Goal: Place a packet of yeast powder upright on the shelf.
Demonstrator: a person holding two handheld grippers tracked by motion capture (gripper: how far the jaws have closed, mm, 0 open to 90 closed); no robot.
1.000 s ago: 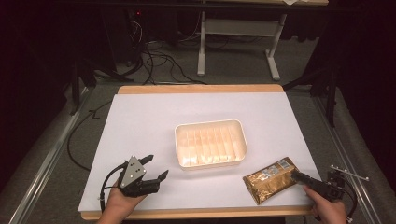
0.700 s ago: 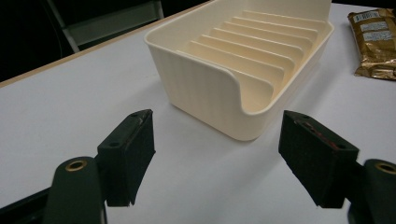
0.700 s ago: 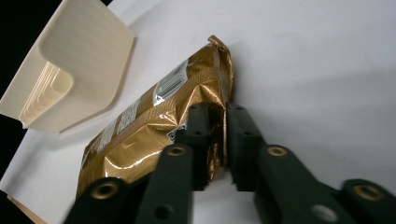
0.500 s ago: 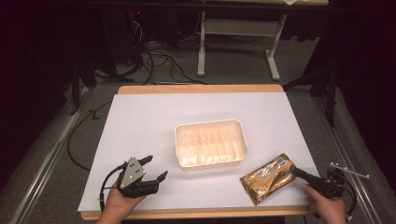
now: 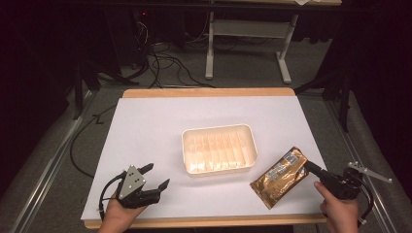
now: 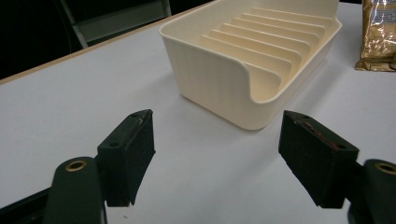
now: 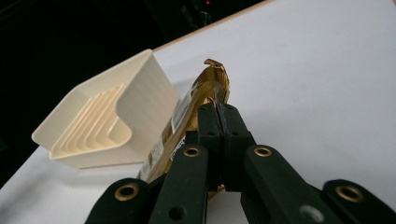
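Clamping hard on the near edge of the gold packet (image 7: 205, 100) now, right gripper (image 7: 219, 119) with both pads pressed together on the foil after just closing down on it. Lifting that pinched end off the white table (image 5: 160, 131), compared with a second ago when the packet was lying flat and the jaws were only half closed around its corner. Sitting at the near right of the table, the packet (image 5: 281, 175), tilting up toward the right gripper (image 5: 311, 168) while its far end is staying low, just beside the cream tray (image 5: 218, 148). Resting at the near left edge, left gripper (image 5: 155, 177), holding the same spot as before, jaws standing wide apart with nothing between them. Looking along the left gripper (image 6: 217, 149), seeing bare table between the pads and the ribbed tray (image 6: 252, 56) farther ahead, unmoved at mid-table. Peeking in beyond the tray, the packet (image 6: 379, 35) at the far right.
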